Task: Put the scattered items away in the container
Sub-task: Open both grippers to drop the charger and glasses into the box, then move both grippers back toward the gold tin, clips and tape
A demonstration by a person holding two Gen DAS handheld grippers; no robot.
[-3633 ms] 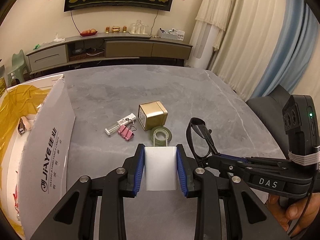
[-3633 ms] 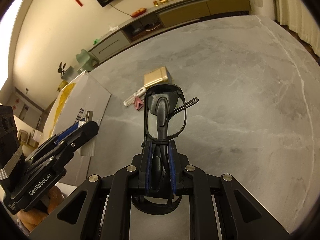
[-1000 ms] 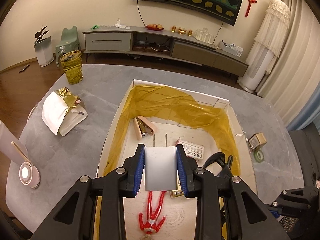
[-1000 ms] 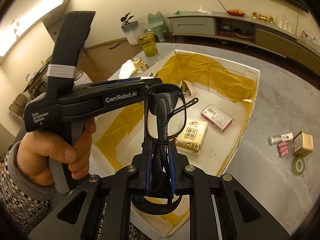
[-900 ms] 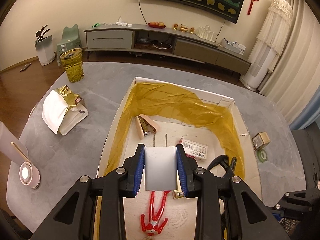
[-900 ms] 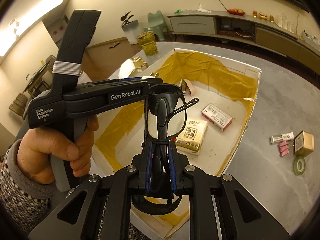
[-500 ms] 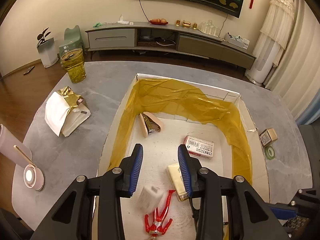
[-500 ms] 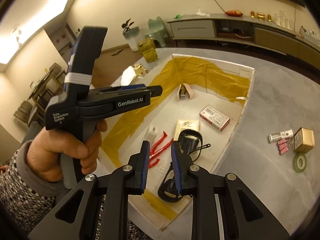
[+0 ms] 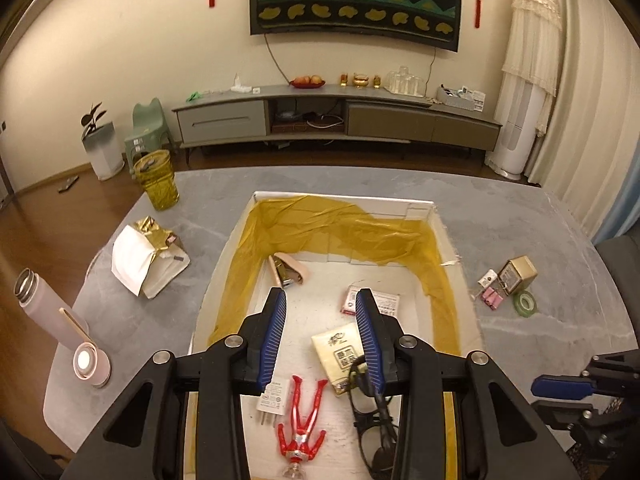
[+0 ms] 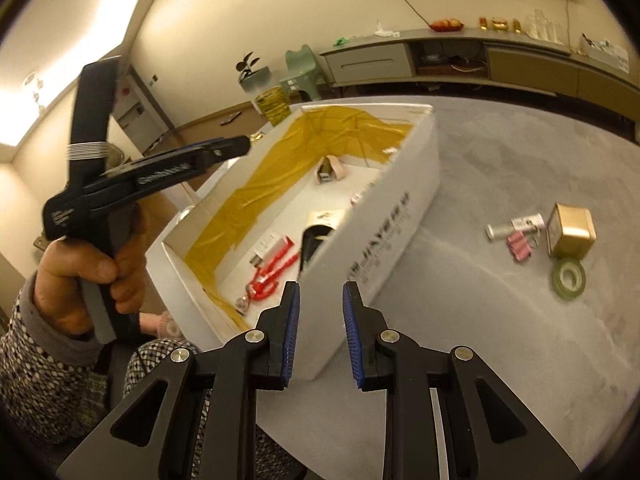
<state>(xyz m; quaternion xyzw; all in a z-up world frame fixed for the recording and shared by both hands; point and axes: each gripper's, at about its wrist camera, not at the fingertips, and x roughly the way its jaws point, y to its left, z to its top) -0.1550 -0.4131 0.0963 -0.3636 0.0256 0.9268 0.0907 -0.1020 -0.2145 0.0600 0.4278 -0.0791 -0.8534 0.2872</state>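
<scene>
Both grippers, left point(image 9: 322, 336) and right point(image 10: 318, 320), seen spread, empty. Glasses point(image 9: 370, 432), charger point(image 9: 272, 394) lying in box point(image 9: 344, 198) (6 o'clock end). Left outside at 3 o'clock: tin point(image 10: 570, 232), tape point(image 10: 568, 276), clips point(image 10: 519, 248), vial point(image 10: 514, 227).

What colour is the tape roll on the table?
Green tape roll, beside the gold tin; clearest in the right wrist view.
</scene>
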